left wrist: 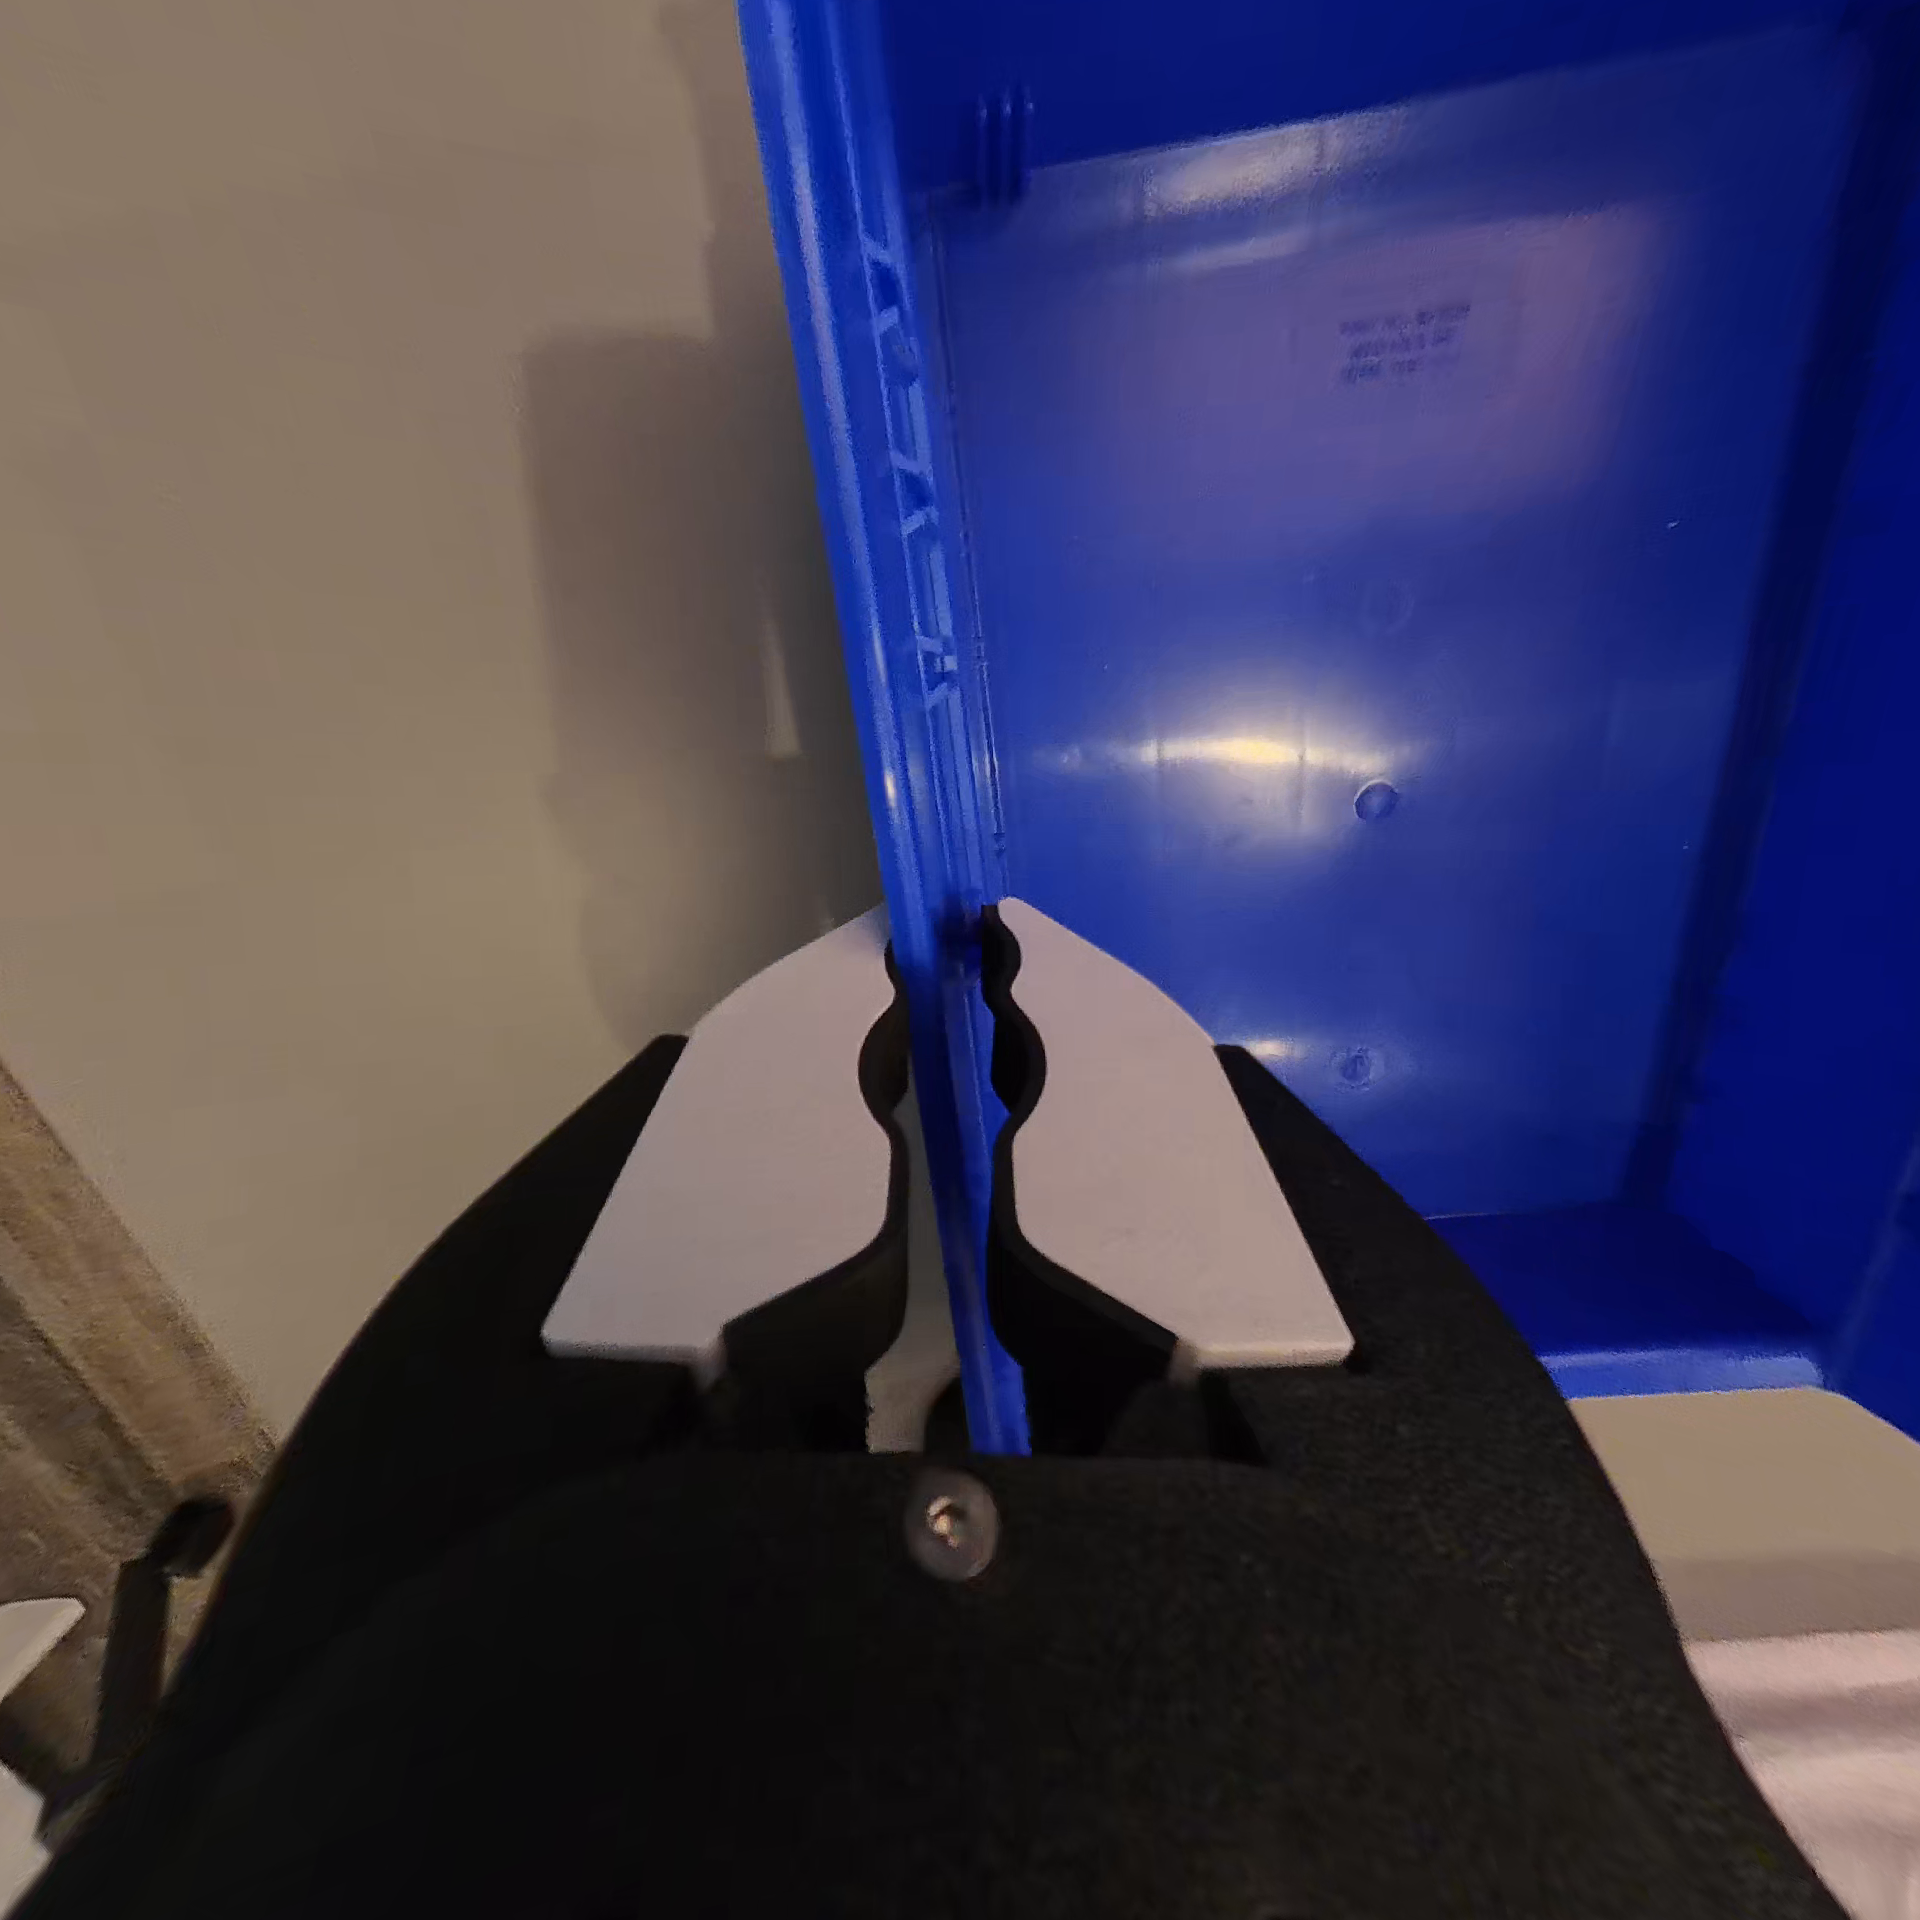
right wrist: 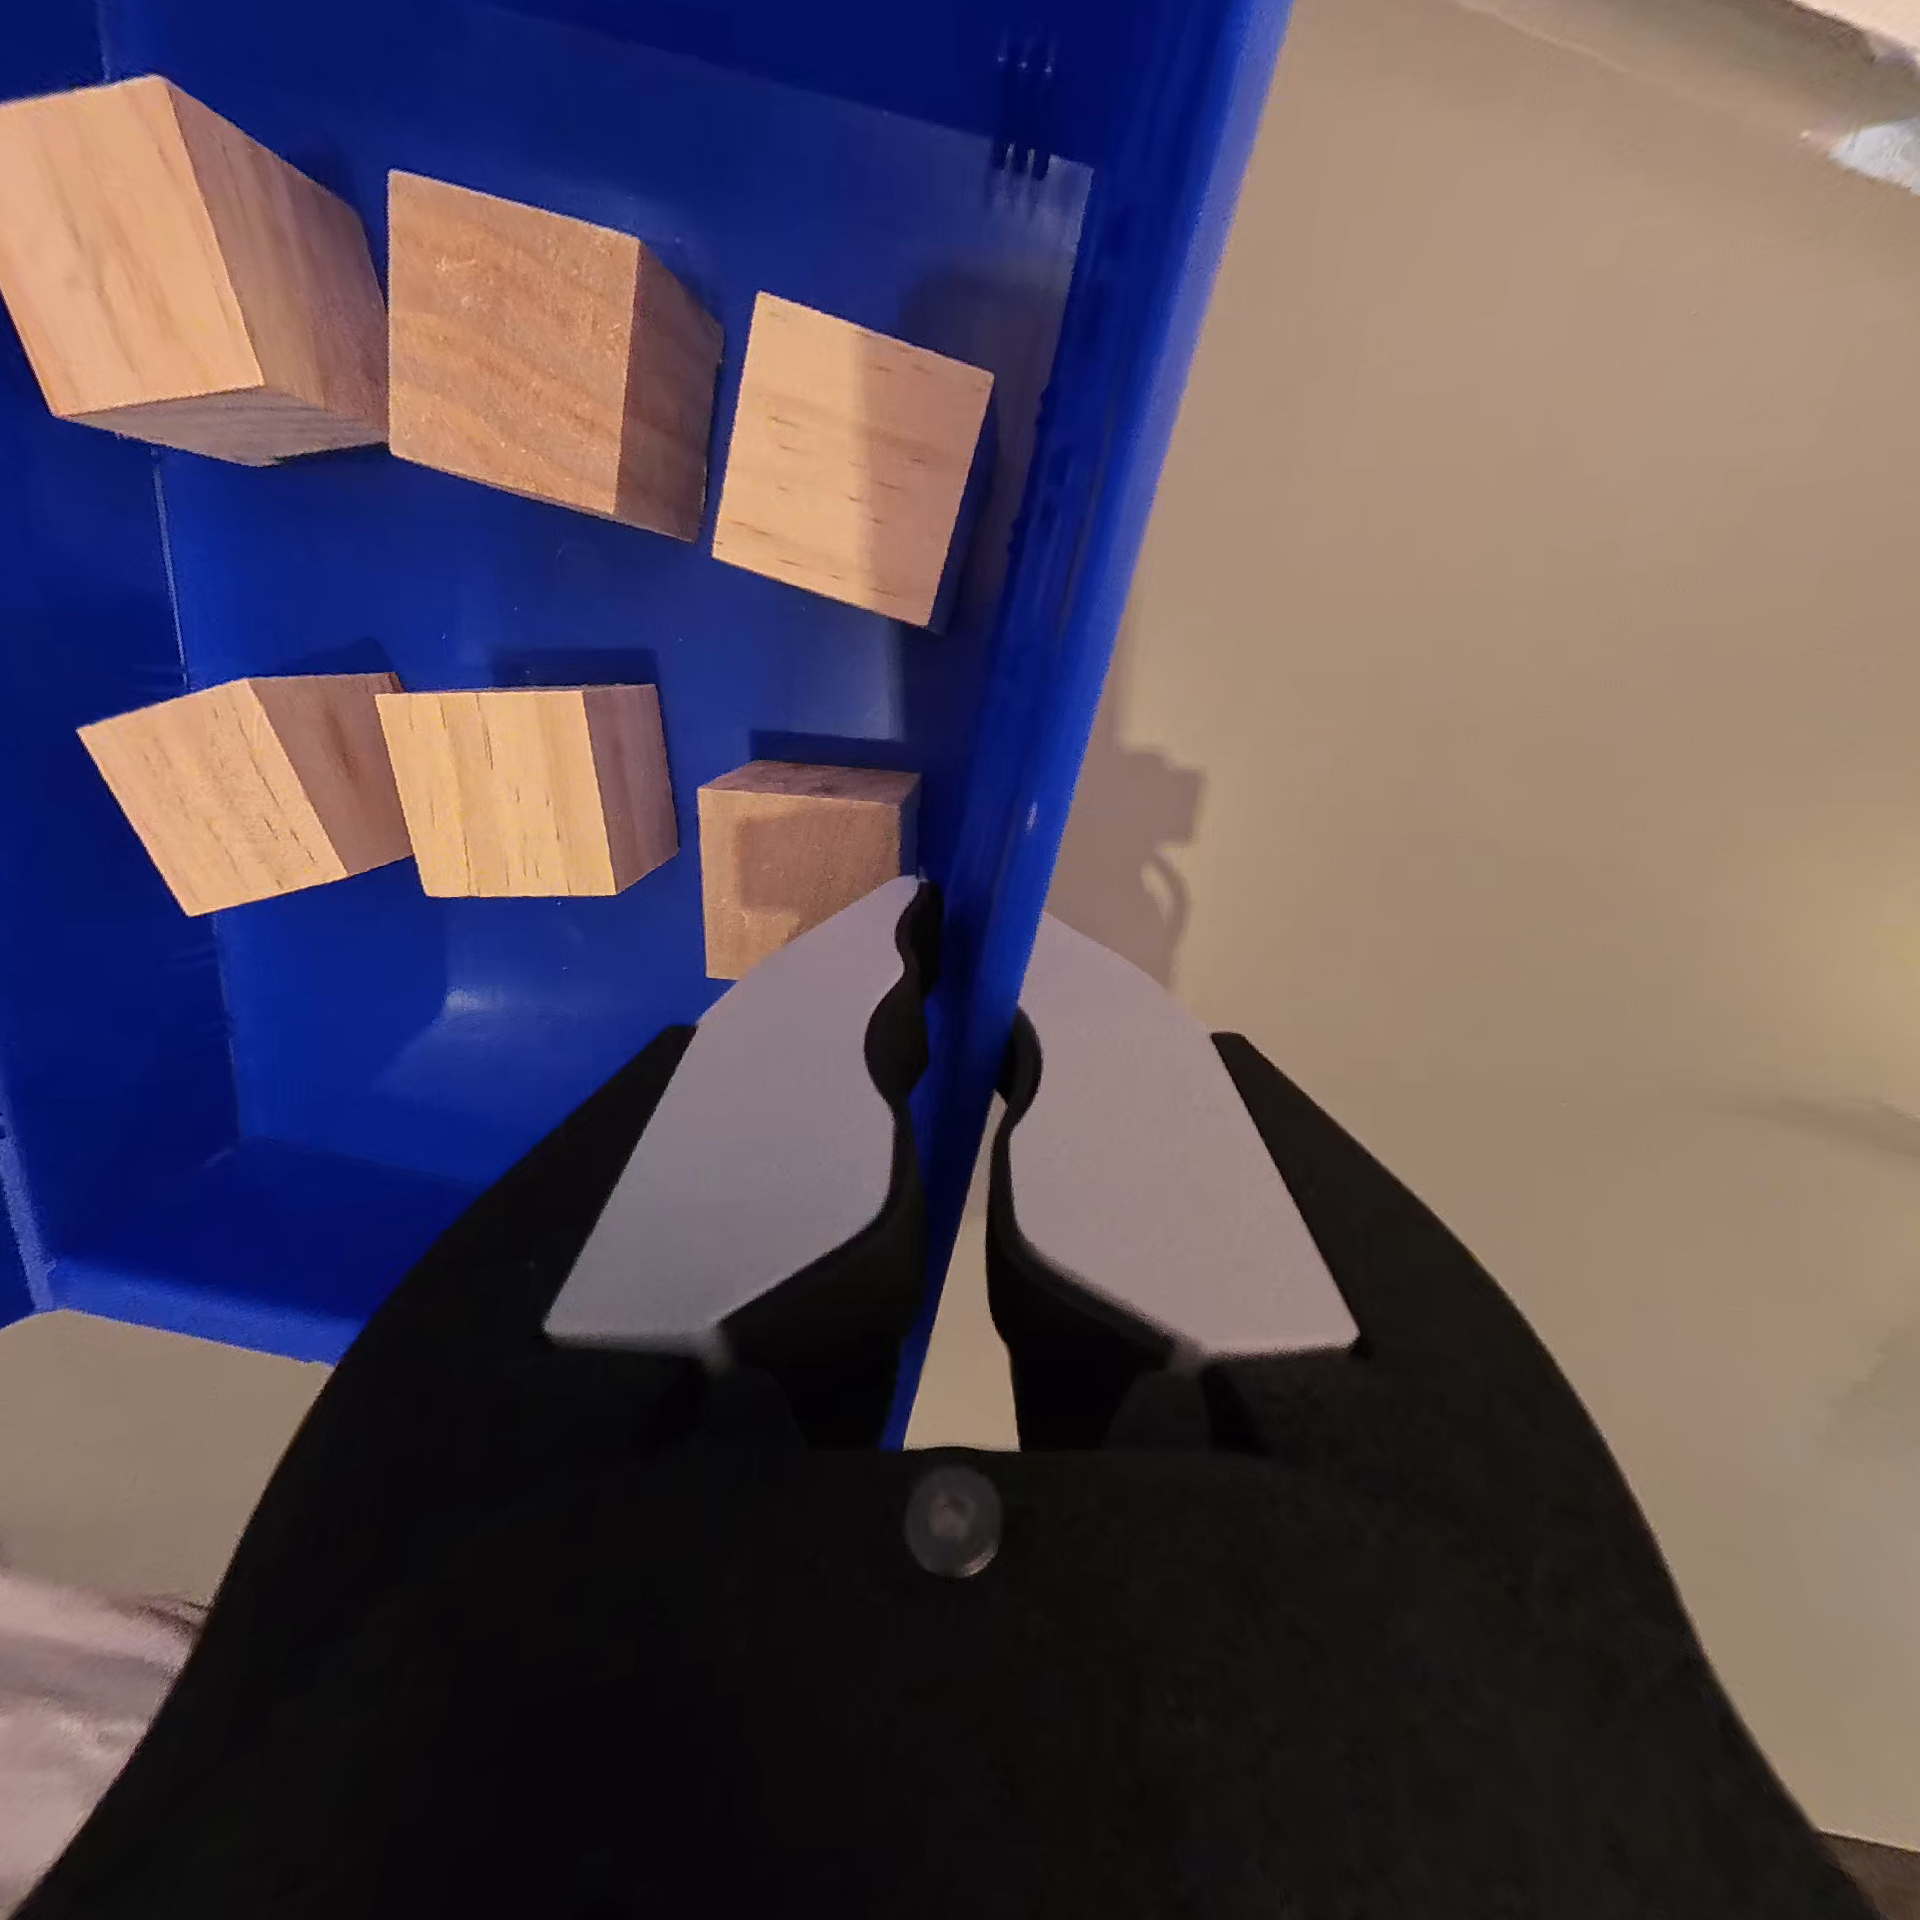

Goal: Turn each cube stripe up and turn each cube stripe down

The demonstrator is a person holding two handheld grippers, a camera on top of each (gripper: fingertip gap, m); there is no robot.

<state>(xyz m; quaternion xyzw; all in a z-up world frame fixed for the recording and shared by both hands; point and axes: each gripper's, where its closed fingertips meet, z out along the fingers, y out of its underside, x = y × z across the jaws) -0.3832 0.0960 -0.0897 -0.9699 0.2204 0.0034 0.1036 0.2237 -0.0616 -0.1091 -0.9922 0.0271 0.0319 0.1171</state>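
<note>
A blue plastic bin [left wrist: 1351, 675] fills the right of the left wrist view; its floor there is bare. My left gripper [left wrist: 951, 925] is shut on the bin's left wall [left wrist: 894, 520]. In the right wrist view the same blue bin [right wrist: 582, 1039] holds several plain wooden cubes in two rows, among them a far left cube [right wrist: 177, 270], a middle cube [right wrist: 520, 790] and a near cube [right wrist: 790, 862] beside the wall. No stripe shows on any visible face. My right gripper [right wrist: 977, 935] is shut on the bin's right wall [right wrist: 1091, 520].
The bin rests on a beige table [right wrist: 1507, 831]. A white cloth [left wrist: 1766, 1714] lies at the near right in the left wrist view and shows at the near left in the right wrist view [right wrist: 73, 1683]. A carpeted floor edge [left wrist: 83, 1299] shows at the left.
</note>
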